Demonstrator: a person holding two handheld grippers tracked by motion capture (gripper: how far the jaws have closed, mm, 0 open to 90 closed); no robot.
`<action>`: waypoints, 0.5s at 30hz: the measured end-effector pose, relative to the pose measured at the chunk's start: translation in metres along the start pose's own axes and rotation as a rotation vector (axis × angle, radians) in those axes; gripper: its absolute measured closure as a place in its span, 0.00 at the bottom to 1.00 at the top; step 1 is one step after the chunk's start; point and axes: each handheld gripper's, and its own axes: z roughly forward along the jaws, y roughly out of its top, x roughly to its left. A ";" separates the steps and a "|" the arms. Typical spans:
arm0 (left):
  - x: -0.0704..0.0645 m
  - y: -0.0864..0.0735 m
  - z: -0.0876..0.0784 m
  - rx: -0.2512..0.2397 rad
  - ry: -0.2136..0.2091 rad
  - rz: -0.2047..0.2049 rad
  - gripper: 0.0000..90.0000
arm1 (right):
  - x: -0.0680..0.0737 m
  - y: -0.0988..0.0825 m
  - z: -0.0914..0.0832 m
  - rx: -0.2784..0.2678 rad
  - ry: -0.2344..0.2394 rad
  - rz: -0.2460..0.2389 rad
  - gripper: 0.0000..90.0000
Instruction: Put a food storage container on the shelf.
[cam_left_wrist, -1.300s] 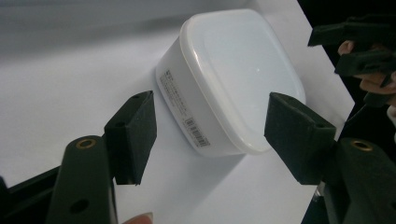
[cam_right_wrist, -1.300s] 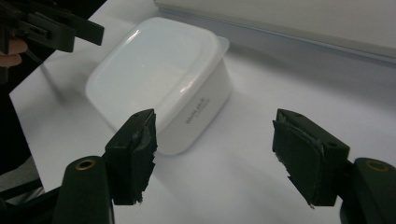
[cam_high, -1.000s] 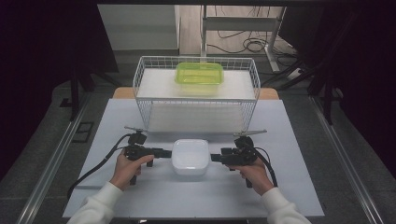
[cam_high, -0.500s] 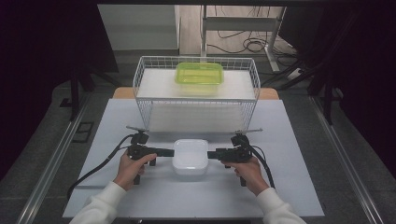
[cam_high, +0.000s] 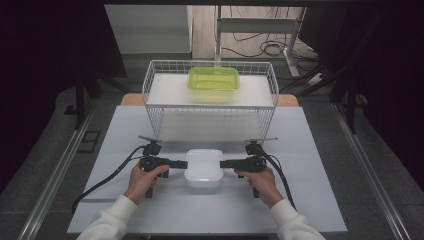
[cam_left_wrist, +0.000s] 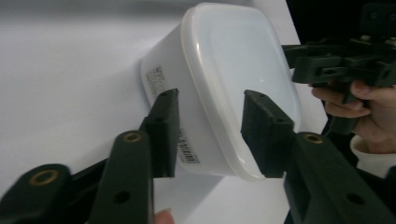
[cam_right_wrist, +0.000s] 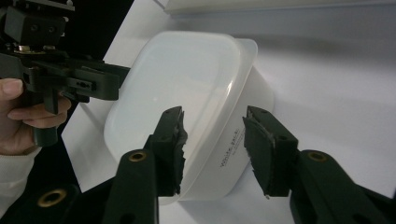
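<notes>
A white lidded container (cam_high: 204, 167) sits on the white tabletop (cam_high: 310, 170) near the front, between my two grippers. My left gripper (cam_high: 184, 164) points at its left side and stands open; in the left gripper view the fingers (cam_left_wrist: 164, 126) straddle the lid rim of the container (cam_left_wrist: 233, 60). My right gripper (cam_high: 223, 163) points at the right side, also open. In the right gripper view its fingers (cam_right_wrist: 266, 149) straddle the rim of the container (cam_right_wrist: 187, 84). Neither pair of jaws has closed on the rim.
A white wire basket (cam_high: 210, 122) stands at the back of the table with a green lidded container (cam_high: 213, 83) in it. Cables trail from both grippers towards the front edge. Dark floor and metal rails flank the table.
Both grippers have moved inward to the white container's sides, and its rim now lies between each pair of open jaws. The container has not moved.
</notes>
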 end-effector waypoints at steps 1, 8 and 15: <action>0.000 0.000 0.001 0.003 -0.013 -0.004 0.68 | -0.001 0.000 0.001 0.003 0.006 0.001 0.66; -0.002 -0.002 0.003 -0.001 -0.031 -0.031 0.76 | -0.003 -0.002 0.003 0.008 0.057 0.076 0.74; -0.007 -0.005 -0.002 -0.018 -0.034 -0.021 0.82 | 0.001 -0.005 -0.004 -0.009 0.060 0.100 0.81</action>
